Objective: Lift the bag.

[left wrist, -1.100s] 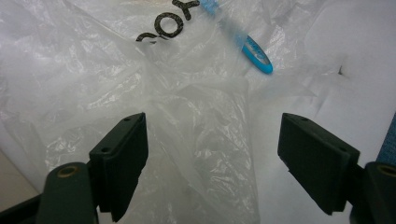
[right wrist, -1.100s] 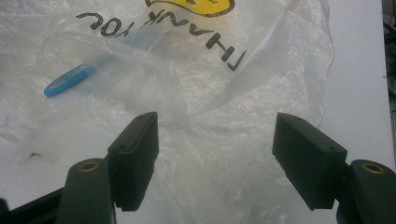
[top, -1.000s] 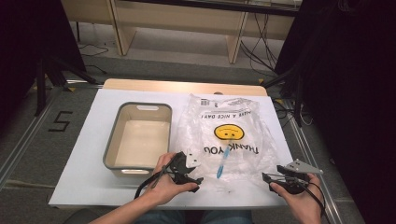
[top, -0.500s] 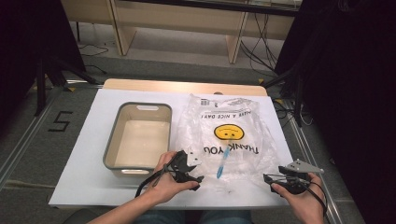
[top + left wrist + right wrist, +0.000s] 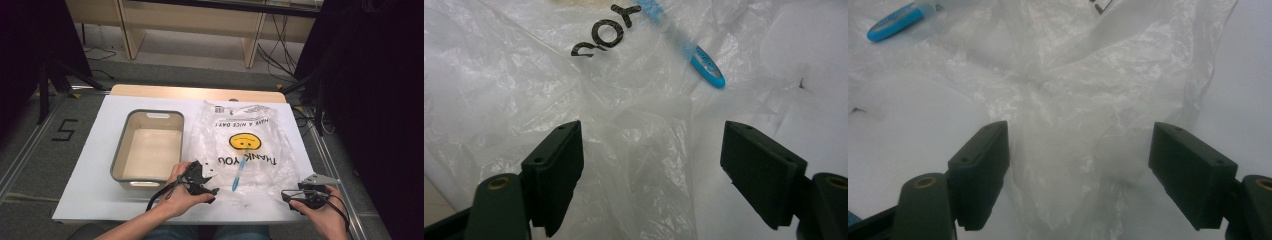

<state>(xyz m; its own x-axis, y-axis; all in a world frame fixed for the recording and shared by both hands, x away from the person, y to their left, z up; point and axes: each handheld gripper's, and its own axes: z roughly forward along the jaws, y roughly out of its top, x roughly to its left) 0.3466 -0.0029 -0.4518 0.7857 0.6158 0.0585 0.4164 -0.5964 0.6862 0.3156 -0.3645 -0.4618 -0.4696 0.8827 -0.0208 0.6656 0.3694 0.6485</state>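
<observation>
High view shows the clear plastic bag lying flat and crumpled on the white desk, just right of the grey tub, with a blue toothbrush visible through the film near its 6 o'clock edge. Judging from this, the work is at its start: the bag's near handles are not yet gripped or lifted, and opening it remains to be done. The left gripper sits at the bag's 7 o'clock corner, the right gripper at its 5 o'clock corner. In the left gripper view the jaws stand wide apart astride a bunched handle strip; the right gripper view shows the same spread stance over a wrinkled fold. The bag bears a yellow smiley face and black lettering.
</observation>
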